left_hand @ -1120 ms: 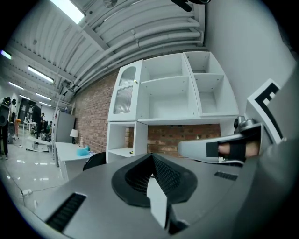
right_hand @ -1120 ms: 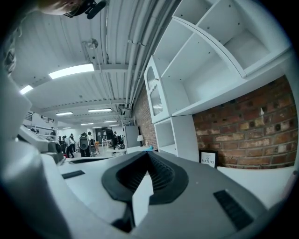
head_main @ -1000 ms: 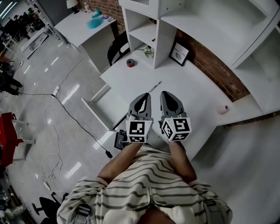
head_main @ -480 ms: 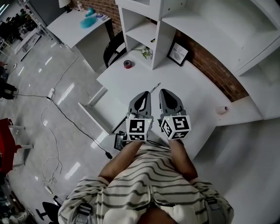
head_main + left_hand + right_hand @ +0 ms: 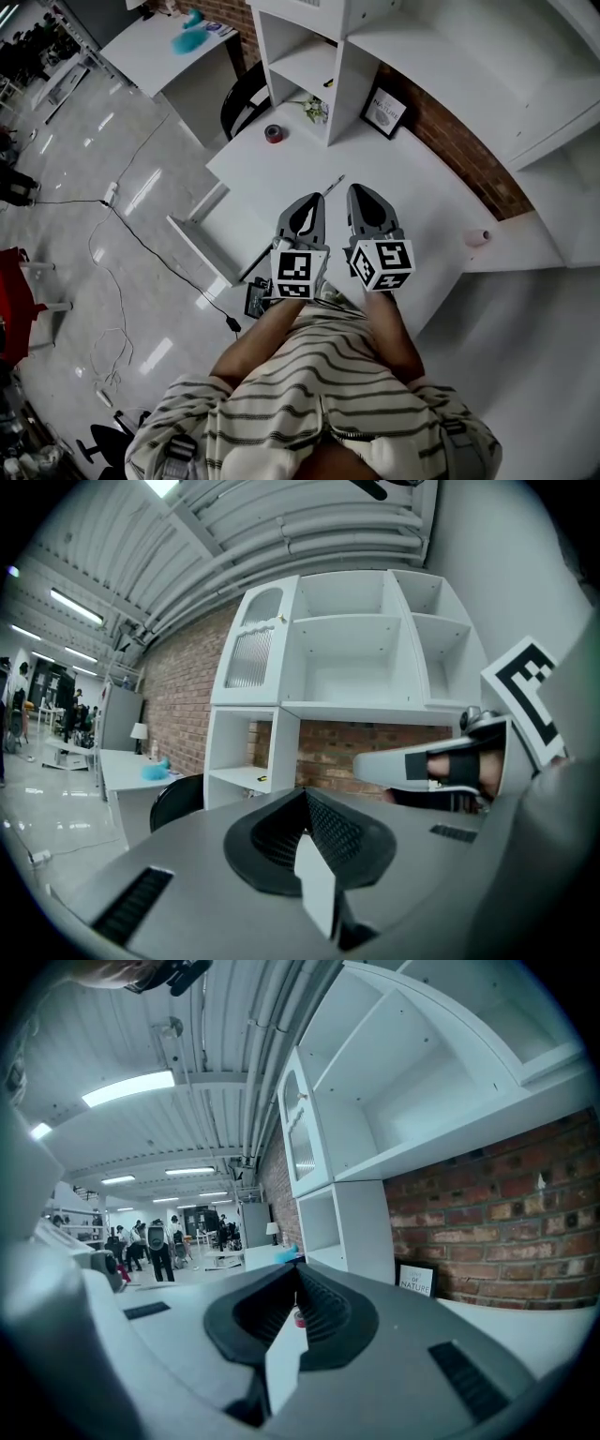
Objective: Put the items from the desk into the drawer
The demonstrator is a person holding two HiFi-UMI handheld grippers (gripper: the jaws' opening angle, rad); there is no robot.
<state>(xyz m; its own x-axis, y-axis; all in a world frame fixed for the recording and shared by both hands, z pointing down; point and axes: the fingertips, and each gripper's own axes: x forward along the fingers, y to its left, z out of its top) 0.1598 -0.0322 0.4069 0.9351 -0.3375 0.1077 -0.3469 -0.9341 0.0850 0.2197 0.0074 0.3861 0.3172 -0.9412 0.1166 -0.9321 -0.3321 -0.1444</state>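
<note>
White bench [image 5: 412, 202] under a brick wall [image 5: 450, 141]: the pen [image 5: 331, 186] lies at 1 o'clock of the left claw [image 5: 313, 202], with the tape roll [image 5: 273, 134] beyond at 11. Both claws are pressed together and empty. The right claw [image 5: 364, 195] has edged forward, so pickup looks imminent.

Bright overhead strip lights [image 5: 131, 1087]; fisheye-warped, dark-vignetted edges.

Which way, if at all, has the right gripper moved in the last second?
Yes. The right gripper moved slightly forward, toward the framed print, now just ahead of the left gripper.
</note>
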